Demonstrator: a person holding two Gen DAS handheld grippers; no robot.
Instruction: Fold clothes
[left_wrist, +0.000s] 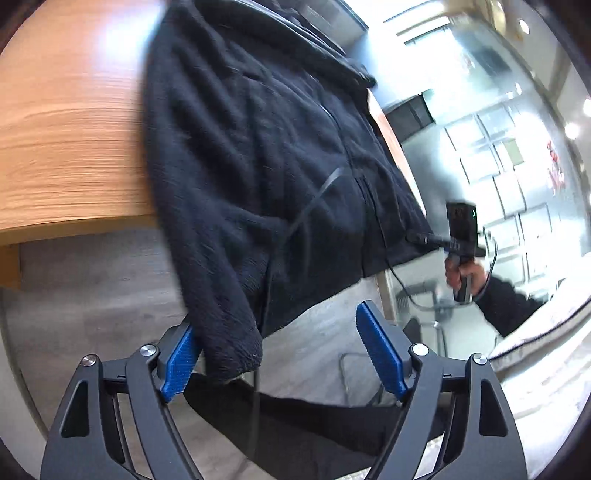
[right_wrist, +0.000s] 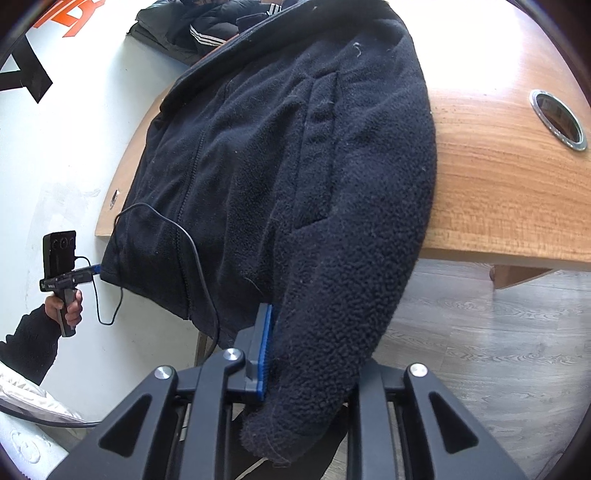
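A: Which step is shown?
B: Spreading — the fleece jacket (right_wrist: 280, 177) lies face-up on the wooden table (right_wrist: 509, 206), sleeves hanging over its edge.
A: The claws?
B: Left gripper (left_wrist: 280, 354) wide, cuff loose between; right gripper (right_wrist: 317, 354) narrow, around the other sleeve (right_wrist: 332, 332). Next — fold sleeves inward. Grey plank floor (right_wrist: 498, 332) below.
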